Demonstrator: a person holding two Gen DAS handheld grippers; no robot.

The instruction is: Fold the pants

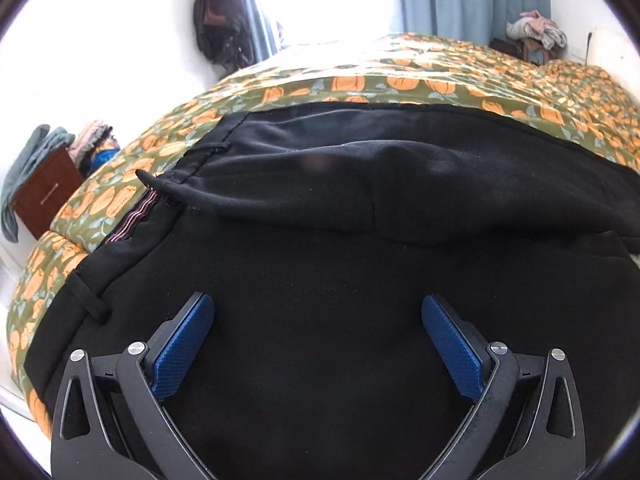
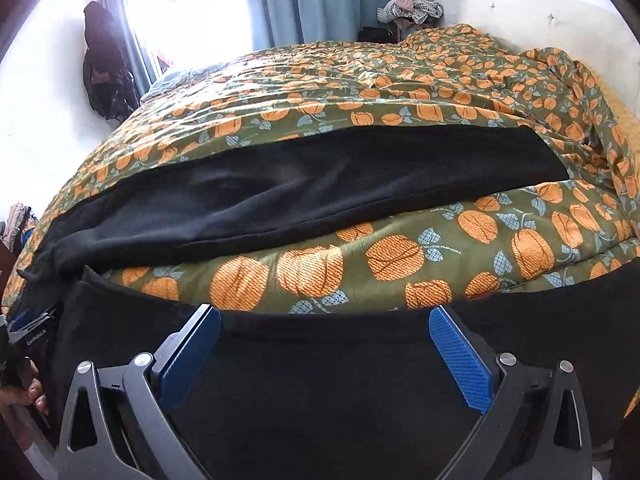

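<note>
Black pants (image 1: pixel 320 208) lie spread on a bed with a green and orange patterned bedspread (image 1: pixel 400 76). In the left wrist view the waistband with belt loops is at the left, and my left gripper (image 1: pixel 318 304) is open just above the fabric near the waist. In the right wrist view one leg (image 2: pixel 320 184) stretches across the bed farther off and the other leg (image 2: pixel 320 360) lies under my right gripper (image 2: pixel 324 316), which is open and empty above it. The bedspread (image 2: pixel 360 260) shows between the legs.
Blue curtains (image 2: pixel 320 0) and a bright window are behind the bed. A pile of clothes (image 2: pixel 412 8) sits at the far corner. A brown cabinet (image 1: pixel 44 196) with clothes on it stands left of the bed. Dark bags (image 2: pixel 104 60) hang on the wall.
</note>
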